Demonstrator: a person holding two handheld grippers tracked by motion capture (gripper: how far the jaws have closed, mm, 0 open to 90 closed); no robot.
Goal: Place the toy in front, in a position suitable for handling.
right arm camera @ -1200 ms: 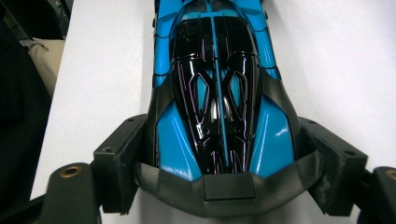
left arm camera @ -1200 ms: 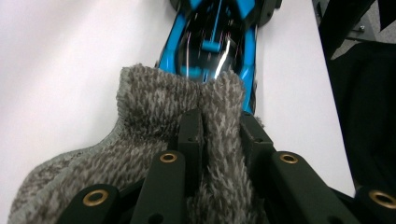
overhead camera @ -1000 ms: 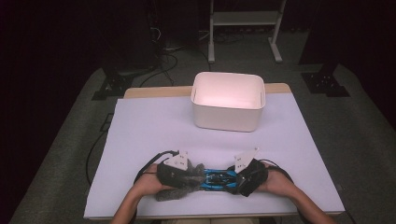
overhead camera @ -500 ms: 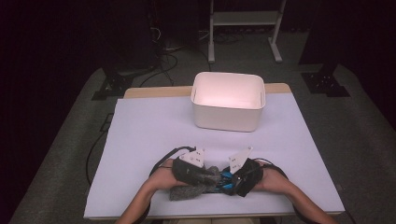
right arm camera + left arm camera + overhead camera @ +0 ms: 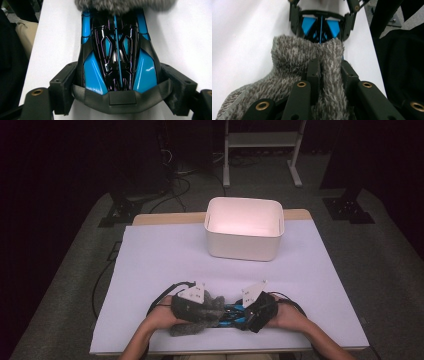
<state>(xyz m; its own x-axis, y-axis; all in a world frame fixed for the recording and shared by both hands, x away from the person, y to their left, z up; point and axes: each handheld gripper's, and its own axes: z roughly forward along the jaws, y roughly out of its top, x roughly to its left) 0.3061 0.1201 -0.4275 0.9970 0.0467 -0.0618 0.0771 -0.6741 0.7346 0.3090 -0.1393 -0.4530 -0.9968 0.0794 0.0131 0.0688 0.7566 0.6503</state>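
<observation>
So the fuzzy grey cloth [image 5: 294, 70] is sitting at the near edge of the desk [image 5: 150, 265], well in front of the white bin [image 5: 244, 227]. The left gripper [image 5: 325, 72] has its jaws pinched on a fold of it. The right gripper [image 5: 122, 92] has its jaws clamped round a glossy blue-and-black toy car [image 5: 117, 57] touching the cloth. The cloth looks soft and floppy, so grab a bunched fold; the car's stiff and slick, so hold its sides.
</observation>
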